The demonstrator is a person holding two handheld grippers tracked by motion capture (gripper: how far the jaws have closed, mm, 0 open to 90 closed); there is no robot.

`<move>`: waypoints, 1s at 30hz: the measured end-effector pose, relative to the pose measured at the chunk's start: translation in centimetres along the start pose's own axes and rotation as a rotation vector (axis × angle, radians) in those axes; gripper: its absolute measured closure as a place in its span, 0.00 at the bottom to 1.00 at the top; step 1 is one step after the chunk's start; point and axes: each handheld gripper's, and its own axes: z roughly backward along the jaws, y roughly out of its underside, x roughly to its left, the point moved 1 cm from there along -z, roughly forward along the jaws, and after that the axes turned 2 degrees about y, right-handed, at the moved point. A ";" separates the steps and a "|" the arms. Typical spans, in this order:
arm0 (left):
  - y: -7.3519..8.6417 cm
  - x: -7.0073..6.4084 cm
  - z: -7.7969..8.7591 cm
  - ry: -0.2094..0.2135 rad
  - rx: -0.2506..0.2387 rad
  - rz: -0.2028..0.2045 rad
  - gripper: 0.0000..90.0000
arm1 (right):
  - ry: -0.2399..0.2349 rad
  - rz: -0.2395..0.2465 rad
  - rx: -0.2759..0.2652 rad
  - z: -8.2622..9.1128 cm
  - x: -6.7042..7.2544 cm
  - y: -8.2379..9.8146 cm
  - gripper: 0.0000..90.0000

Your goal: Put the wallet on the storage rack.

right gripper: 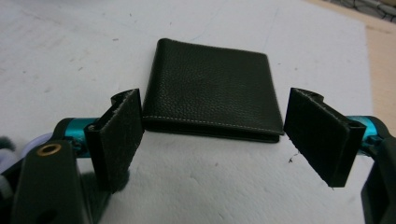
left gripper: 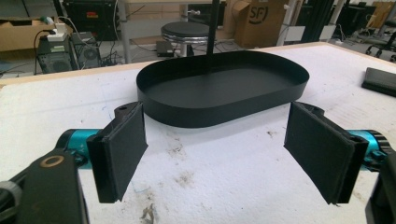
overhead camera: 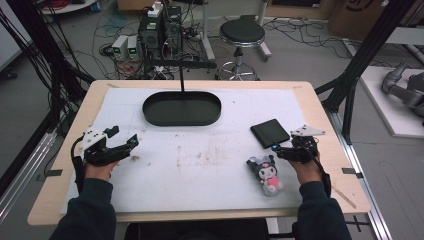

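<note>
A black leather wallet [overhead camera: 270, 133] lies folded on the white mat at the right; in the right gripper view the wallet [right gripper: 212, 88] sits just beyond the jaws. My right gripper [overhead camera: 276, 149] [right gripper: 215, 142] is open, low over the mat, its jaws set wider than the wallet's near edge. A small black and pink plush doll [overhead camera: 266, 173] lies just left of the right hand. My left gripper [overhead camera: 132, 141] [left gripper: 217, 149] hovers open at the left and faces the black oval tray [overhead camera: 151, 116] [left gripper: 224, 109], with nothing between its jaws.
A thin black post [overhead camera: 181, 77] rises from the tray. The white mat [overhead camera: 200, 175] bears brown stains in the middle. A stool [overhead camera: 242, 34], computer boxes and cables stand on the floor behind the table. The wooden table edge [overhead camera: 350, 165] frames the mat.
</note>
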 end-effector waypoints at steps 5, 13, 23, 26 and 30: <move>0.1 0.2 -0.3 0.002 0.006 0.003 0.23 | -0.021 0.068 0.028 -1.7 0.9 -0.8 0.34; 0.3 0.4 -0.5 0.004 0.016 0.012 0.23 | -0.027 0.155 0.105 -5.1 2.7 -2.5 0.34; 0.3 0.5 -0.4 0.003 0.019 0.012 0.23 | 0.019 0.195 0.153 -6.2 3.0 -2.4 0.55; 0.3 0.5 -0.4 0.000 0.021 0.016 0.23 | 0.021 0.224 0.150 -6.1 3.4 -2.4 0.67; 0.4 0.5 -0.4 0.000 0.022 0.014 0.24 | 0.040 0.287 0.136 -5.6 4.1 -2.5 0.87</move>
